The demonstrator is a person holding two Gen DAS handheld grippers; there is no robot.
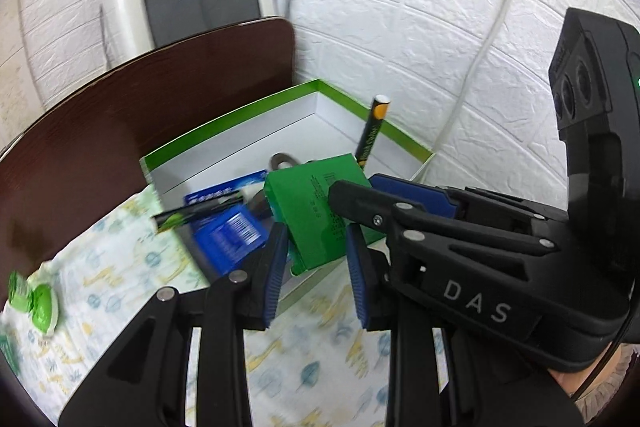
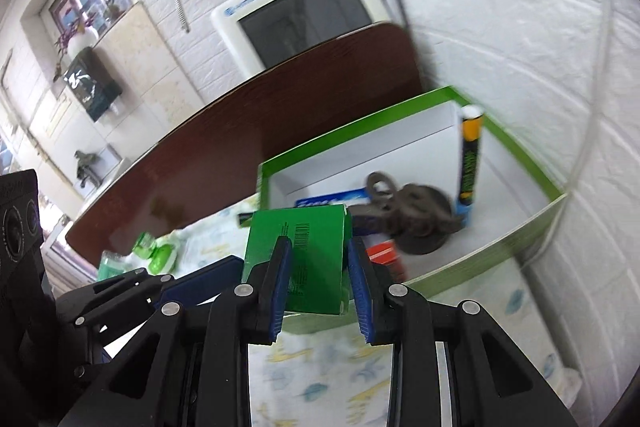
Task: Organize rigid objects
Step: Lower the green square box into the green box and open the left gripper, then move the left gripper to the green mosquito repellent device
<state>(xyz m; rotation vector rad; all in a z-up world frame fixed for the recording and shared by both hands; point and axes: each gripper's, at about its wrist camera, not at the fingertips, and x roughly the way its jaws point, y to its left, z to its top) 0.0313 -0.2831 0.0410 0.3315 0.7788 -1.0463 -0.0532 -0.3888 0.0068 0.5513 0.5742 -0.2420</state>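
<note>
Small green cardboard carton [image 2: 298,259] with black print on its side — pinched between both grippers at once, raised above the near edge of the box. Right gripper [image 2: 318,287] has its blue pads narrowed onto the carton's lower part; the left gripper [image 1: 316,267] looks closed on a bottom corner of the same carton [image 1: 316,211], though the right gripper's black finger crosses in front there, so the actual pad contact on that side is hard to confirm.

Below and behind the carton: a shallow white cardboard box with green rim [image 2: 516,155], already holding a blue printed packet [image 1: 228,231], a dark metal scissors-like tool [image 2: 404,211], a small red box [image 2: 384,253] and a black-and-orange tube [image 2: 470,155] leaning upright in the far corner. The box sits on a leaf-patterned cloth [image 1: 120,275] over a dark brown table [image 1: 120,115].

Risks, judged from this:
- two grips on one light carton — uneven pull could crush or twist it, or tear it from the weaker corner grip
- frames are motion-blurred, so a quick release may drop it onto the tool rather than the free floor
- the leaning tube could be knocked over
- the box may slide on the cloth if its rim is bumped
</note>
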